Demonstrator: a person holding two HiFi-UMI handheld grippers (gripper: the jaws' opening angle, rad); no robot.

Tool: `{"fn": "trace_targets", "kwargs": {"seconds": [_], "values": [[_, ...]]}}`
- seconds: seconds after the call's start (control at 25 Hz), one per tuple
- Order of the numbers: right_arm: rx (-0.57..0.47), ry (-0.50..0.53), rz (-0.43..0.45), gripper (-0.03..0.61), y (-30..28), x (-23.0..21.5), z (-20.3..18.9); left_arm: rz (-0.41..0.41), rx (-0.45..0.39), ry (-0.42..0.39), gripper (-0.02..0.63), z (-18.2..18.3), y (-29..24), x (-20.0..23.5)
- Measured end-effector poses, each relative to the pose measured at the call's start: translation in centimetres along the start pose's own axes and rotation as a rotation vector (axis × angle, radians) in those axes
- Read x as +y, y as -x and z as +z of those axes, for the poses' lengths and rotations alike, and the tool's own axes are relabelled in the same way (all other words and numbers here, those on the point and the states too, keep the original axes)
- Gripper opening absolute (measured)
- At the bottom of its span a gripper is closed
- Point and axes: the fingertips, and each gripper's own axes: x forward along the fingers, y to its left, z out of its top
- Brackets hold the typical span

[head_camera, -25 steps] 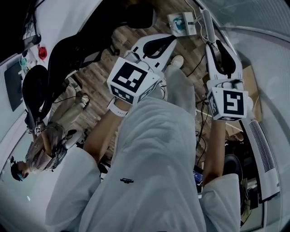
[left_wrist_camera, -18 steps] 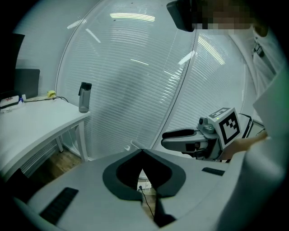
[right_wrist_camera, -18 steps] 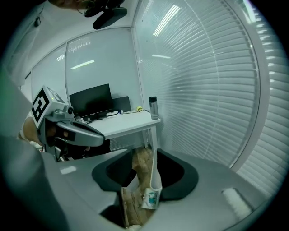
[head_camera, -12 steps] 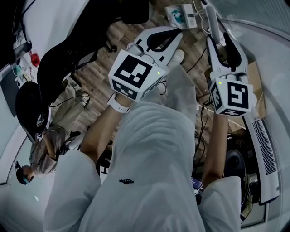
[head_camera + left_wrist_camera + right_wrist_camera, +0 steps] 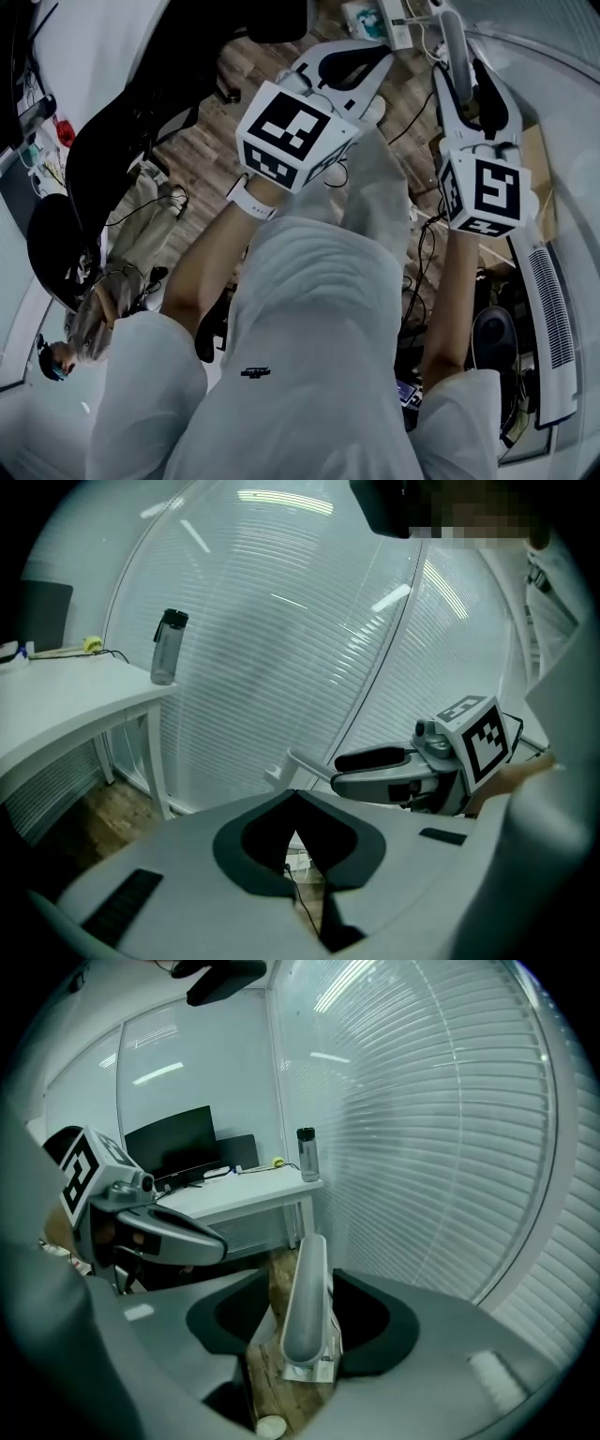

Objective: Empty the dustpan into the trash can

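Right gripper [image 5: 466, 80], its jaws just opened wide, straddles the pale grey tubular handle [image 5: 307, 1297], likely the dustpan's, ready to clamp it. Left gripper [image 5: 296, 803] is closed on nothing, idle.

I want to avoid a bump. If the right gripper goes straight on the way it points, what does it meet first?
The right gripper would likely meet the grey handle first: it stands between the jaws, which have just been opening. Depth is unclear.

Bottle [image 5: 307, 1154] on desk [image 5: 246, 1194], monitor [image 5: 171, 1144] at its left.
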Motion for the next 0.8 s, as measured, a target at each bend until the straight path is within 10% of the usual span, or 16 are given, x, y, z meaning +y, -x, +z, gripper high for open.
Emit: {"fn": "trace_targets", "kwargs": {"seconds": [0.8], "values": [[0.017, 0.037, -0.059, 0.147, -2.0, 0.1, -1.1, -0.078, 0.031, -0.092, 0.111, -3.4, -5.2, 2.5]]}}
